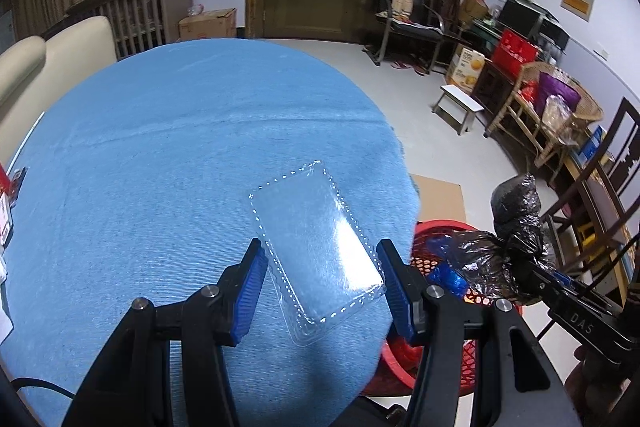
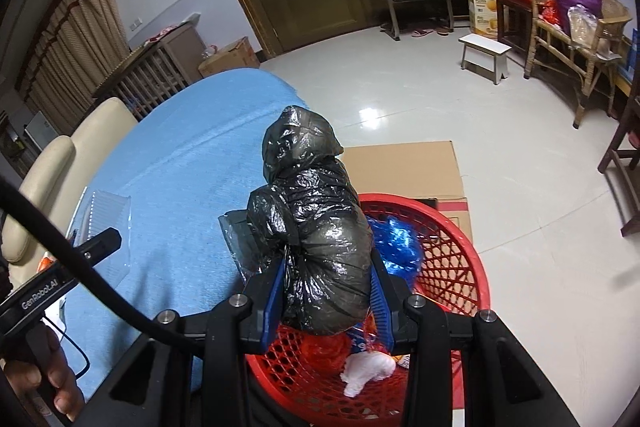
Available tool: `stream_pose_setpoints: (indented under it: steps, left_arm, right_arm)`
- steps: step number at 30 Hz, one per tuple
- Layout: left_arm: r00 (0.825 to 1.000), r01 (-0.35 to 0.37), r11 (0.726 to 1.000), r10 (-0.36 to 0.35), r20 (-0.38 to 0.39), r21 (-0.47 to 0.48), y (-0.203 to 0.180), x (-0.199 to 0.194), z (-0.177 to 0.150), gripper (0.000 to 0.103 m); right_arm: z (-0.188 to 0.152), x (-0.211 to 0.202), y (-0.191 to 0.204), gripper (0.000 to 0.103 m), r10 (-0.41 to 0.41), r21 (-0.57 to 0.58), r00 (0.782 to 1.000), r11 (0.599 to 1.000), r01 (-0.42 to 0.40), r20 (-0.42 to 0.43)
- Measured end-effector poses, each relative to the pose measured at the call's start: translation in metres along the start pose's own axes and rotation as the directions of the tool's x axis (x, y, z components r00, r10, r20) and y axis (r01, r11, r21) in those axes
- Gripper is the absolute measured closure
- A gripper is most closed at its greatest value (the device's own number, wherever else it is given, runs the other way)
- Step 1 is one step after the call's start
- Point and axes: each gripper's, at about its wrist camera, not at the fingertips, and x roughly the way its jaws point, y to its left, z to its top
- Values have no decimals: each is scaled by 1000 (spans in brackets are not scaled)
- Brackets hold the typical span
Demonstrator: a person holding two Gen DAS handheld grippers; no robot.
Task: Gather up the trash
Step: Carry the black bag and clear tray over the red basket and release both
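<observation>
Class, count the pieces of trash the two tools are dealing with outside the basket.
2: a clear plastic tray on the blue table between the open left tool, and a black bag gripped above the red basket by the right tool.

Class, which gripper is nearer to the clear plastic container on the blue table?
Left. The left gripper straddles the clear plastic container; the right gripper is off beside the table, over the red basket.

My table [image 1: 160,131] wore blue cloth; clear plastic clamshell tray [image 1: 316,247] lay flat near its right edge. Beside it on tiled floor [image 2: 400,83]: red mesh basket [image 2: 460,251], flattened cardboard [image 2: 404,167].
</observation>
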Motion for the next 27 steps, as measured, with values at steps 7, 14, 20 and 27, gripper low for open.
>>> stream_pose_setpoints:
  steps: [7,14,20,27]
  left_arm:
    - [1000,24,999,-24,-3,25,-11,-1,1,46]
    - [998,67,997,-67,-8,36,-23,1,2,46]
    - [994,109,992,-109,-13,58,-32,4,3,46]
    - [993,114,990,-111,-32,86,-45,11,1,46]
  right_arm:
    - [1,-4,-1,62,-27,0,1000,1000,27,6]
    - [-4,-3,-3,62,-65,-5,998,998,65,9]
    - [-7,-1,-7,62,-94,8,996,996,94,4]
    - [-19,12,-16,62,-112,23,993,993,113,-42]
